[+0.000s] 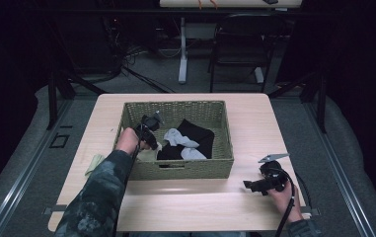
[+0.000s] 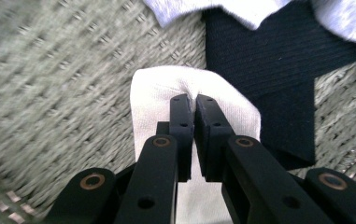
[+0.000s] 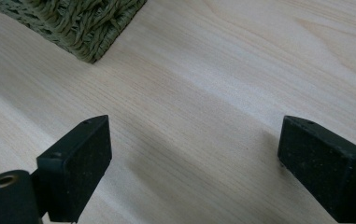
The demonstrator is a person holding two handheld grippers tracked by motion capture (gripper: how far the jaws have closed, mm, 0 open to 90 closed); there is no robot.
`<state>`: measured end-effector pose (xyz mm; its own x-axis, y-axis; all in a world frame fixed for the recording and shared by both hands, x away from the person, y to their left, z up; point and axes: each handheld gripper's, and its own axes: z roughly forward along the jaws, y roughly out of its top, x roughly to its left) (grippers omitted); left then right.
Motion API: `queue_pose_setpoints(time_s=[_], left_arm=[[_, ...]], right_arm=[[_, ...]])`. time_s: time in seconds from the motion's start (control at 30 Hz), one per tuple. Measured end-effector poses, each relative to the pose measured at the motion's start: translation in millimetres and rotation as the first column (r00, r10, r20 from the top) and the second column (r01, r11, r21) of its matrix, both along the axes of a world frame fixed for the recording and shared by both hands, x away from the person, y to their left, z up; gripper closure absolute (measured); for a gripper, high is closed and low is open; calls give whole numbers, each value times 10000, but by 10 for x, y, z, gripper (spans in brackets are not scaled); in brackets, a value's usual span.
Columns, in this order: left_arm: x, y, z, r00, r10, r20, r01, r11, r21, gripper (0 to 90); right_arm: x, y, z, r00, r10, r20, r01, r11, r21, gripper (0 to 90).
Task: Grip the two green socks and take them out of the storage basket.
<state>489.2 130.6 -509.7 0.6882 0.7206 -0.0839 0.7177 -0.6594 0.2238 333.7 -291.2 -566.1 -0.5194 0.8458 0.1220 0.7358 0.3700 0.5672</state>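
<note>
Inside the woven basket (image 1: 223,129), at its near-left corner, the left gripper (image 1: 151,140) is seen lowered by the person's left hand (image 1: 126,140); its jaws are pressed almost together, and a fold of a white sock (image 2: 154,95) is pinched between the pads, as seen in the left gripper view; the cloth is bunched up around the jaw tips and rests on the basket's woven floor (image 2: 59,79). Beside the white sock, toward the basket's middle, a black garment (image 2: 269,60) is laid flat on that floor; a light grey sock (image 1: 181,140) is draped across the black garment, further from the basket's left wall. Outside the basket, against its left wall, a pale cloth (image 1: 94,163) is seen lying on the wooden table (image 1: 254,118).

Well to the right of the basket's near-right corner, the right gripper (image 1: 248,184) is held low over the table by the right hand (image 1: 284,195); its jaws are spread wide, with bare wood between them and nothing gripped; the basket's corner (image 3: 80,23) is seen ahead of them, well apart from the jaw tips.
</note>
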Motion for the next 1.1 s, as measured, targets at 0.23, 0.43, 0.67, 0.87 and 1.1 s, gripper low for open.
queue_pose_setpoints(time_s=[0.23,0.43,0.67,0.87,1.1], left_arm=[[-65,105,280,9976,35,694,-13,9995,-317,858],[-109,185,474,9939,183,1088,-129,9986,-506,858],[-168,258,703,9880,237,1526,-130,9974,-707,858],[-208,297,884,9815,257,1897,-90,9960,-883,859],[-250,337,1109,9720,326,2327,-95,9950,-997,859]], right_arm=[[3,6,0,10000,34,-19,-34,10000,21,93],[2,1,-1,10000,46,-5,-46,10000,-23,93],[0,-3,-1,10000,25,-13,-25,10000,-37,93],[3,-3,-5,10000,3,8,-3,10000,-50,93],[6,0,-1,10000,42,-36,-42,10000,-19,93]])
